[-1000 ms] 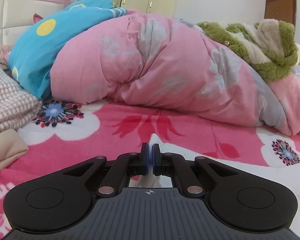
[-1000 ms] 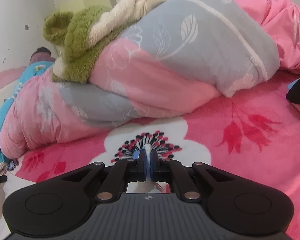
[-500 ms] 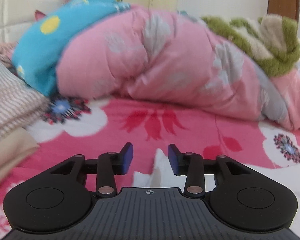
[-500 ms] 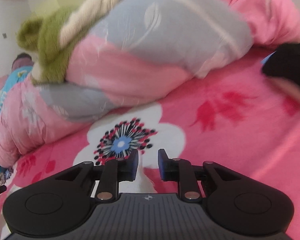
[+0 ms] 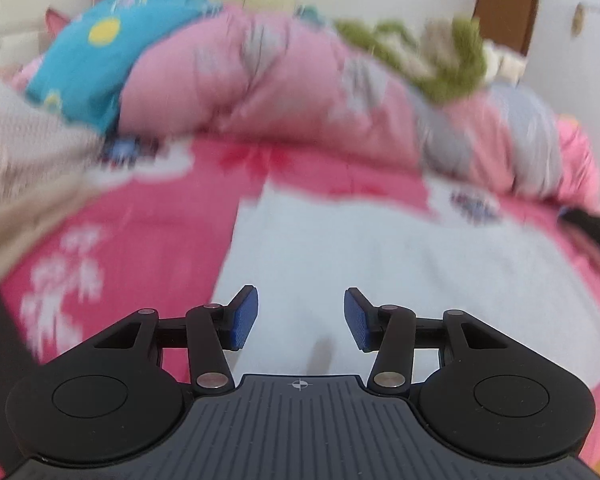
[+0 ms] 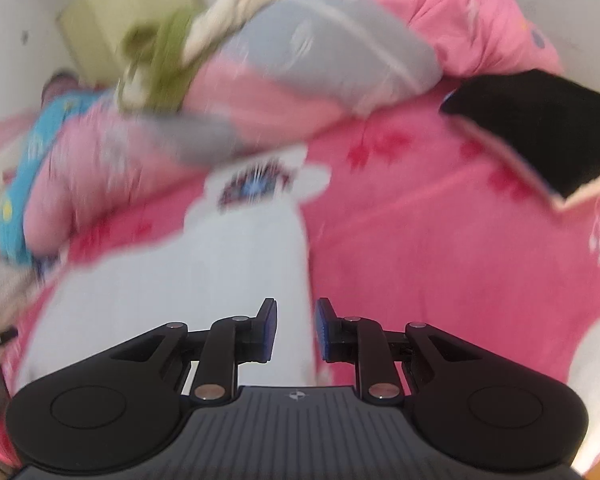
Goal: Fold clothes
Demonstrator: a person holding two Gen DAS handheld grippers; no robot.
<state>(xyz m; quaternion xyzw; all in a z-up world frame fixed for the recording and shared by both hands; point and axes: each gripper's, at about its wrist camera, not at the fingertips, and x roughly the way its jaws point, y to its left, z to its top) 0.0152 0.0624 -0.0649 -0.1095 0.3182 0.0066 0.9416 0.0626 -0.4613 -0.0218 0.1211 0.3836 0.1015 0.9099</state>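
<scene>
Pink floral bedding (image 5: 140, 240) carries the white garment (image 5: 380, 264), lying flat in front of the heaped quilt (image 5: 280, 92). My left gripper (image 5: 300, 318) has just been opening, its jaws apart over the garment with nothing gripped. My right gripper (image 6: 296, 330) is also released, narrowly parted above the garment's right edge.

Even, soft daylight in my room, no glare or hard shadows. Both views smear with motion blur: quilt (image 5: 284, 92) and bedspread (image 6: 440, 240) streaky, white cloth (image 5: 400, 264) washed out. My grippers' black frames stay sharp. Fisheye bends edges; corners go dark.
</scene>
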